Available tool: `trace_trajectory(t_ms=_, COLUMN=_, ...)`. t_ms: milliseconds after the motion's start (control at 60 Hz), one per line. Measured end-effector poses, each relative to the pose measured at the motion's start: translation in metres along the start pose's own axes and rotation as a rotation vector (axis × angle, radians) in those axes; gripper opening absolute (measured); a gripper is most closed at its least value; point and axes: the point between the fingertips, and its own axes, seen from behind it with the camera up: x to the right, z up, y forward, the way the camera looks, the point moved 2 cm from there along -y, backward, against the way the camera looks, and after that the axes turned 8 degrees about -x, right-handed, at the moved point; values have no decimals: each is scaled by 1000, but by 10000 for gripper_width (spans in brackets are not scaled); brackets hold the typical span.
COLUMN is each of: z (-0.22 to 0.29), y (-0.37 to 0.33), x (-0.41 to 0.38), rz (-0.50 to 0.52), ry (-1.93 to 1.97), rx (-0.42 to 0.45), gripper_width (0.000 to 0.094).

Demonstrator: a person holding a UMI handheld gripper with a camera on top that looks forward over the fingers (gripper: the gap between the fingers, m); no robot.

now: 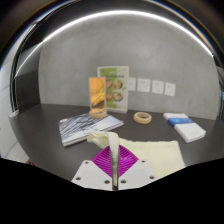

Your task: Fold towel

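A pale cream towel [150,153] lies on the dark table [40,125], just ahead of and to the right of my fingers. My gripper [112,166] is shut on a corner of the towel. A strip of the cloth rises from between the magenta pads [98,160] and hangs lifted above the table. The rest of the towel spreads flat to the right.
A striped grey-and-white cloth [85,126] lies beyond the fingers to the left. An upright card with food pictures [110,92] stands behind it. A roll of tape [143,118] and a blue-and-white pack [182,123] sit farther right. A white wall with sockets is at the back.
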Motion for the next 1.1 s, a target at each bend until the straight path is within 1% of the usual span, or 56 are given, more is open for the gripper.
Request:
trace_trajectory(t_ms=67, z=15, y=-14, x=41, rz=-53, ry=24, rx=45, gripper_width=41)
trace_trajectory(t_ms=150, z=14, y=-22, x=103, rz=-120, ry=87, rx=44, gripper_width=41)
trace_trajectory(t_ms=183, z=7, y=-20, x=122, rz=-162, ry=112, rx=28, gripper_width=41)
trace_trajectory(t_ms=233, z=-11, y=-15, x=149, rz=-206, ry=147, rx=-18, gripper_width=41)
trace_trajectory(t_ms=350, z=-64, y=2, x=187, rz=-251, ry=215, rx=-150, gripper_width=43)
trace_trajectory(t_ms=367, z=-67, y=4, x=188, rz=-253, ry=220, rx=-157, gripper_width=46)
trace_trajectory(t_ms=417, z=-62, y=5, x=190, rz=-248, ry=230, rx=-122, gripper_width=62)
trace_trajectory(t_ms=450, z=-64, y=3, x=189, rz=-251, ry=243, rx=-134, gripper_width=97)
trace_trajectory(t_ms=483, z=-64, y=-1, x=190, rz=-261, ry=252, rx=-139, gripper_width=171)
trace_trajectory(t_ms=500, z=-63, y=-2, x=190, rz=-265, ry=255, rx=-139, gripper_width=305)
trace_trajectory(t_ms=567, z=-60, y=-15, x=192, rz=-304, ry=245, rx=-149, gripper_width=640)
trace_trajectory(t_ms=617, z=-55, y=-27, x=192, rz=-339, ry=227, rx=-134, gripper_width=891)
trace_trajectory(t_ms=633, z=-54, y=-32, x=191, rz=-351, ry=221, rx=-126, gripper_width=849)
trace_trajectory(t_ms=667, z=-52, y=-43, x=188, rz=-369, ry=210, rx=-123, gripper_width=820)
trace_trajectory(t_ms=750, z=-51, y=-74, x=168, rz=-403, ry=192, rx=-119, gripper_width=827)
trace_trajectory(t_ms=817, z=-50, y=-98, x=139, rz=-397, ry=184, rx=-102, gripper_width=828)
trace_trajectory(t_ms=883, z=-50, y=-117, x=97, rz=-369, ry=171, rx=-87, gripper_width=828)
trace_trajectory(t_ms=1000, z=-57, y=-140, x=2, rz=-272, ry=109, rx=-87, gripper_width=831)
trace_trajectory(t_ms=1100, z=-63, y=-159, x=-73, rz=-219, ry=55, rx=-79, gripper_width=834)
